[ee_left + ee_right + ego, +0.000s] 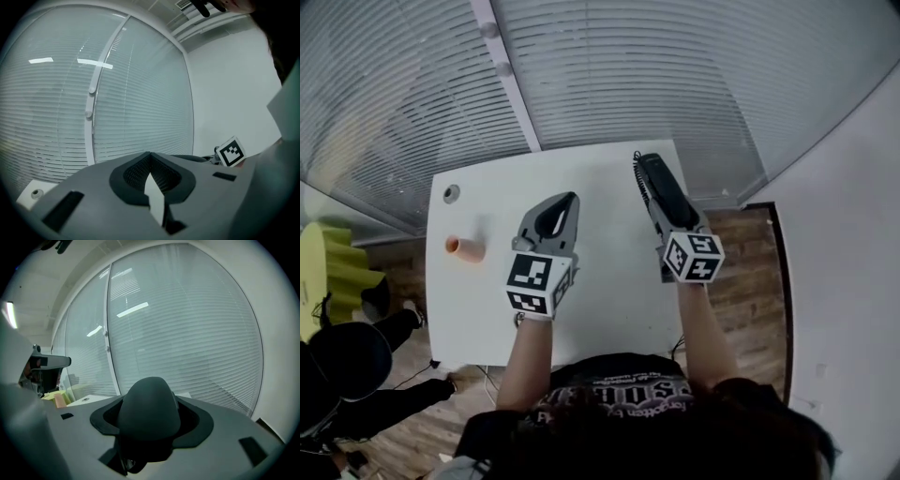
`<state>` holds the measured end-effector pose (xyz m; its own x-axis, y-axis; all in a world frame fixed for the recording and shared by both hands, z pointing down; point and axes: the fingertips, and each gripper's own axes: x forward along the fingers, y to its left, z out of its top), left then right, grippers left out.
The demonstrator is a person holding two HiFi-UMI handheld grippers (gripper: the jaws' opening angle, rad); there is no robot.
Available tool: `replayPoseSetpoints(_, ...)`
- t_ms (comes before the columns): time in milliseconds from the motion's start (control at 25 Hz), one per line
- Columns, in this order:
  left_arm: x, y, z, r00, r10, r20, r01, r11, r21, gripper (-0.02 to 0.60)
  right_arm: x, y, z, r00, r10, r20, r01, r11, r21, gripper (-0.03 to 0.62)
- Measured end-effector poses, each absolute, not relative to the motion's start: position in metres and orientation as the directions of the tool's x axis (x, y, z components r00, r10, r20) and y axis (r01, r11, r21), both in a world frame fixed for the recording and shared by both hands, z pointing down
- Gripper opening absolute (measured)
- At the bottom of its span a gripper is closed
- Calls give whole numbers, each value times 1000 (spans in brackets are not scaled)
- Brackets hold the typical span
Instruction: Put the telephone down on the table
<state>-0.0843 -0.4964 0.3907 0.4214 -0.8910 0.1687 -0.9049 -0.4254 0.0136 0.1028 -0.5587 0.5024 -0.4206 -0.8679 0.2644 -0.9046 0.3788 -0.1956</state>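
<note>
My right gripper (667, 208) is shut on a black telephone handset (654, 175) with a coiled cord, over the table's back right part. In the right gripper view the handset's rounded end (149, 409) fills the space between the jaws. How high it is above the white table (609, 281) I cannot tell. My left gripper (570, 201) hovers over the middle of the table, its jaws together at the tips (150, 154) with nothing between them.
An orange cup (464, 248) lies on its side near the table's left edge, and a small round grey fitting (451, 194) sits at the back left corner. Window blinds (628, 66) run behind the table. A yellow seat (328, 267) and a person in dark clothes (356, 375) are at the left.
</note>
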Motion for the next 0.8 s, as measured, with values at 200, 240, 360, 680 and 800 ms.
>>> replayPoseSetpoints(200, -86, -506, 404, 411, -890, 197, -908, -419, 1, -2, 106, -584, 538, -398, -854, 335, -917, 360, -171, 287)
replayPoseSetpoints(240, -86, -508, 406, 408, -890, 202, -909, -417, 0, -2, 106, -588, 544, -392, -850, 351, -920, 356, -163, 287)
replayPoseSetpoints(360, -87, -511, 411, 406, -889, 214, -910, -415, 0, -1, 111, -595, 562, -369, -841, 397, -930, 338, -148, 287)
replayPoseSetpoints(680, -80, -517, 416, 417, -879, 232, -904, -427, 11, -2, 128, -595, 586, -299, -831, 469, -952, 297, -81, 287)
replayPoseSetpoints(800, -77, -519, 418, 424, -877, 228, -901, -433, 11, -1, 135, -593, 592, -263, -824, 502, -959, 279, -45, 287)
